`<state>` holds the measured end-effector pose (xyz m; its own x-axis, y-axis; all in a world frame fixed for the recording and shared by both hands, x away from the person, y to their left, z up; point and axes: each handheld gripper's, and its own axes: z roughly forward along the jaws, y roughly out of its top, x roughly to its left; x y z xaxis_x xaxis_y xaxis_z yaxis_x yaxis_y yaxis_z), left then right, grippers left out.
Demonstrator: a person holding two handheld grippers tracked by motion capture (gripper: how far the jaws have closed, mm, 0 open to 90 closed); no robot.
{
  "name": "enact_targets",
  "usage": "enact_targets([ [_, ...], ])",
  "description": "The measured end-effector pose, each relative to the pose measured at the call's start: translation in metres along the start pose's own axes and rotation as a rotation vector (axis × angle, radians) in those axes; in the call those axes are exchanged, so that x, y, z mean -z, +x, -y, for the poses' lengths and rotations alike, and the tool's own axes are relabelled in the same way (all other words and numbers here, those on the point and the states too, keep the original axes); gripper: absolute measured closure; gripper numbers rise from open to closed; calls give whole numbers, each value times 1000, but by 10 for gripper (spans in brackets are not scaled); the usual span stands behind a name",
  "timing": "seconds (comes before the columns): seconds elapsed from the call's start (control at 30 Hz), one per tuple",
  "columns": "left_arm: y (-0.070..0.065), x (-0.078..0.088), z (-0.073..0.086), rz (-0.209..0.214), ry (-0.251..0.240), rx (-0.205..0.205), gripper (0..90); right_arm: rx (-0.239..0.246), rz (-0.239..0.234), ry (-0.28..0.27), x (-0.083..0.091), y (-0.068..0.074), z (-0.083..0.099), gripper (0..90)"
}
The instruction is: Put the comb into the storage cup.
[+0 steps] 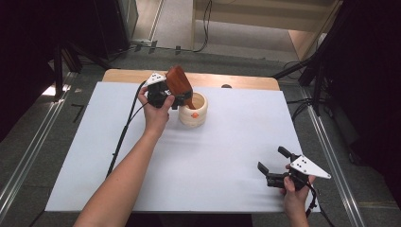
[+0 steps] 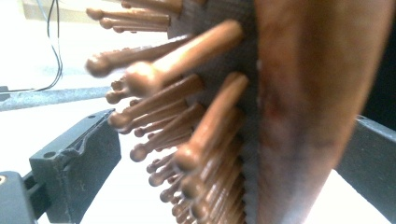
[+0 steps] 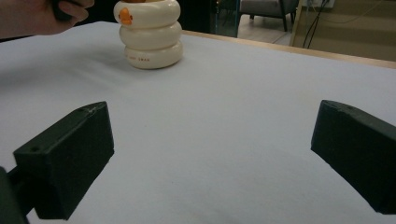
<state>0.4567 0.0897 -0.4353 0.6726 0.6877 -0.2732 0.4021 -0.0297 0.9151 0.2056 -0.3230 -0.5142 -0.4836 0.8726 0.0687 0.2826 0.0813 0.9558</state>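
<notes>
White-covered table [image 1: 189, 165]: left gripper [image 1: 166, 98] clamps a wooden hairbrush [image 1: 179, 85], handle tipped into the cream holder [image 1: 193, 109]; right gripper [image 1: 274, 169] gapes, idle. Sideways pressure could topple the holder

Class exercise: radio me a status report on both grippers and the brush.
Left gripper shut on brush, handle end at cup mouth. Right gripper open, empty, near table edge. Nothing in the way.
</notes>
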Motion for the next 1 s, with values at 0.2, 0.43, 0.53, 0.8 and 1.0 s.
enact_targets([
  [0.2, 1, 4, 0, -9, -4, -13, 0, 1, 0, 0, 0, 0, 0, 0],
  [0.43, 2, 10, 1, -17, -17, -22, 0, 1, 0, 2, 0, 0, 0, 0],
  [0.53, 2, 12, 1, -14, -16, -27, 0, 2, 0, 3, 0, 1, 0, 0],
  [0.8, 1, 21, -1, -12, -26, -38, 0, 4, 2, 2, -1, 1, 0, 0],
  [1.0, 1, 29, -2, -14, -34, -42, 0, 4, 4, 3, -1, 1, 0, 0],
])
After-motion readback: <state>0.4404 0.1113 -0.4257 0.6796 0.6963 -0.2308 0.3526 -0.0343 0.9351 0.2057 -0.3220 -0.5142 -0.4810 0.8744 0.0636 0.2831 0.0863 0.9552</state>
